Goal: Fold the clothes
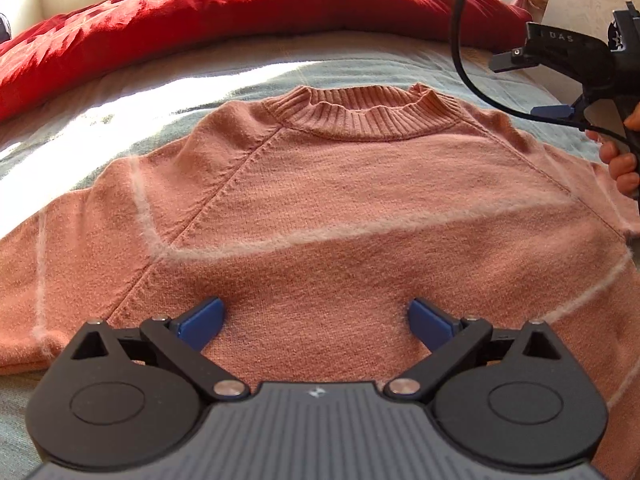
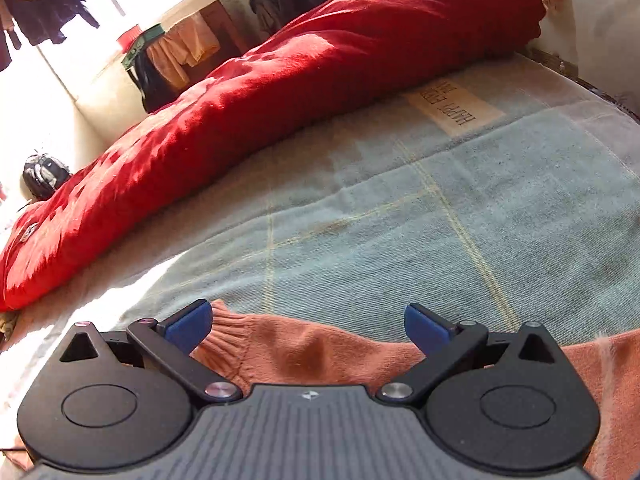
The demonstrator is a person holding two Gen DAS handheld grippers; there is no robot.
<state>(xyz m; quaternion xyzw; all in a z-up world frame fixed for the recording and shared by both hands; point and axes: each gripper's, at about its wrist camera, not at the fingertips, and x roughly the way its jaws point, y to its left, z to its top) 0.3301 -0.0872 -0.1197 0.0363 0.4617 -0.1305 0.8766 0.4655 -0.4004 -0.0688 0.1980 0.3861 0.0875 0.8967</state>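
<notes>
A salmon-pink knit sweater (image 1: 340, 184) with thin pale stripes lies flat on the bed, ribbed collar at the far end. My left gripper (image 1: 316, 322) hovers open over the sweater's lower body, blue pads spread wide with nothing between them. In the left wrist view my right gripper (image 1: 532, 84) shows at the upper right, held by a hand (image 1: 620, 160) above the sweater's right shoulder. In the right wrist view my right gripper (image 2: 308, 326) is open above a ribbed edge of the sweater (image 2: 304, 352), holding nothing.
The sweater rests on a pale blue-grey blanket (image 2: 460, 200) with thin yellow lines and a printed label. A bulky red quilt (image 1: 224, 16) lies along the far side of the bed. Clothes hang (image 2: 184, 48) beyond it. A black cable (image 1: 460, 40) dangles from the right gripper.
</notes>
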